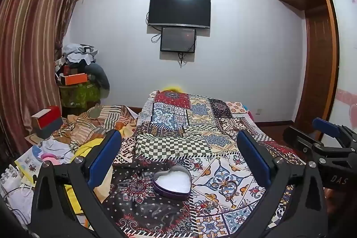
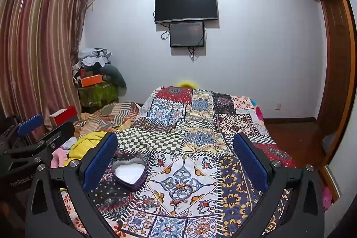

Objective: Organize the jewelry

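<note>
A heart-shaped tin (image 1: pixel 171 182) with a white lining lies lidless on the patchwork bedspread (image 1: pixel 200 133). It sits low between the fingers of my left gripper (image 1: pixel 178 135), which is open and holds nothing. In the right wrist view the same tin (image 2: pixel 129 173) is by the left finger of my right gripper (image 2: pixel 175 137), also open and holding nothing. A red cord bracelet (image 2: pixel 181 193) lies on the spread just right of the tin. A second thin corded piece (image 2: pixel 148 202) lies beside it, in front of the tin. The tin looks empty.
A dark patterned scarf (image 1: pixel 138 200) lies under the tin. Crumpled bedding and clothes (image 1: pixel 93 124) and a red box (image 1: pixel 48 121) crowd the bed's left side. Striped curtains (image 1: pixel 26 48) hang on the left, and a wardrobe (image 1: pixel 321 73) stands on the right. A TV (image 1: pixel 179 10) is on the far wall.
</note>
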